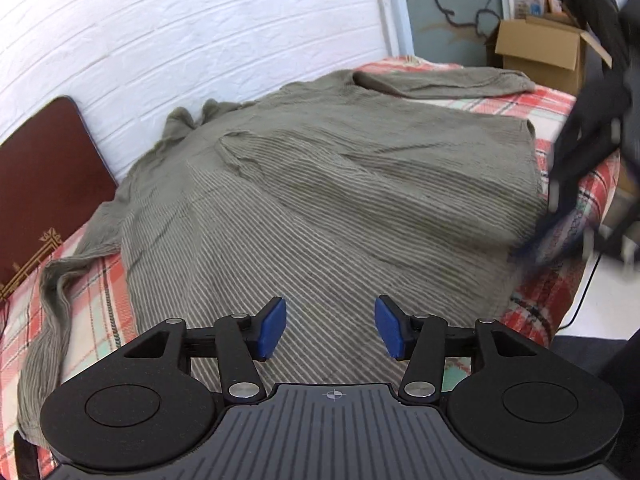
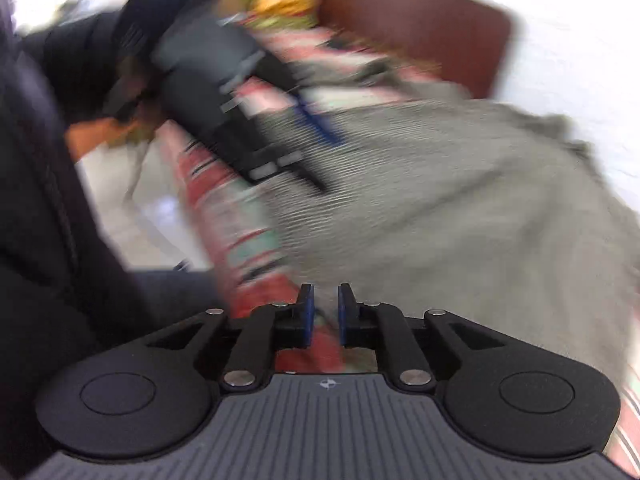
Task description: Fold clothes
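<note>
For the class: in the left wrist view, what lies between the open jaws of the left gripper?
Only the striped grey garment, spread over the plaid bedcover; the left gripper holds nothing.

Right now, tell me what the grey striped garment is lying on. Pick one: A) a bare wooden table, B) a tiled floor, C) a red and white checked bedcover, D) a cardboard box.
C: the grey striped garment is spread over a red and white checked bedcover, which shows past its edges on both sides; the cardboard box stands apart, behind the bed.
</note>
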### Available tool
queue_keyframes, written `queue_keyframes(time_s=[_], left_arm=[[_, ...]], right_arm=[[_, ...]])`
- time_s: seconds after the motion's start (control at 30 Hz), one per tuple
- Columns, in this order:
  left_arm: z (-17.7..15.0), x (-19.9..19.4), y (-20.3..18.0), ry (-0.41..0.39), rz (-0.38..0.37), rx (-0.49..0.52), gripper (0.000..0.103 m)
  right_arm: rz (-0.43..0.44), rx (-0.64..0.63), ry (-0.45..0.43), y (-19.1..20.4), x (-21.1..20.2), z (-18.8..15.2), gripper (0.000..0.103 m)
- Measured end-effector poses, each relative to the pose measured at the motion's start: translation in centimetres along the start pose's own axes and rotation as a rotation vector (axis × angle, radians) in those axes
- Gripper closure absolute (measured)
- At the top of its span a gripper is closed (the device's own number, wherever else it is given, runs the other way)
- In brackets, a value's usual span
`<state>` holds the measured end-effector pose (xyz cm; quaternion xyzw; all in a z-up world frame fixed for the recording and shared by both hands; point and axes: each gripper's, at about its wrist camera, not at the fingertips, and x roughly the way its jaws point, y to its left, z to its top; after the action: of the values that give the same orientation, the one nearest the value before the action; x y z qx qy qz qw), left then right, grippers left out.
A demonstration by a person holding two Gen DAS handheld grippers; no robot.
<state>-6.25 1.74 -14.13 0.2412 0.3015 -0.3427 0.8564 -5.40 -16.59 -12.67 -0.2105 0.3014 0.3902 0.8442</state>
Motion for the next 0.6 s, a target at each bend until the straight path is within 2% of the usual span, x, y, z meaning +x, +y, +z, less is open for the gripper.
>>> queue_keyframes(time_s=[0.03,0.1,0.23,0.3,0.43,0.6], left_arm=[[0.1,0.1,-0.1,-0.003,-0.004,0.000,0.038],[0.6,0.1,-0.2,-0.019,-0.018,-0.002,0.037],[2.0,0.6,-1.7,-0.057,-0.058,0.044,0.034],[2.4,0.8,-2.3,-0.063,-0.064,0.067,0.032],[2.6,1.2,-3.2,-0.061,-0.062,0.095,0.030],[2.3,1.3,-2.5,-0.033,-0.036,0.052,0.030]], right_arm=[[-0.068,0.043,-0.011,-1.1,-1.1,-0.3,0.082],[-0.226,0.130,-0.015,-3.5,-3.0,-1.5,0.068],[-0.494,0.210,0.060,-6.6,-5.0,-4.3,0.066],[-0.544,0.171,0.110,-6.9,-4.7,-5.3,0.066],[-0.572,0.053,0.168,-6.7,-3.3,-6.5,0.067],[-0.605,-0.093,0.237,-6.6,-1.5,-7.8,0.067]])
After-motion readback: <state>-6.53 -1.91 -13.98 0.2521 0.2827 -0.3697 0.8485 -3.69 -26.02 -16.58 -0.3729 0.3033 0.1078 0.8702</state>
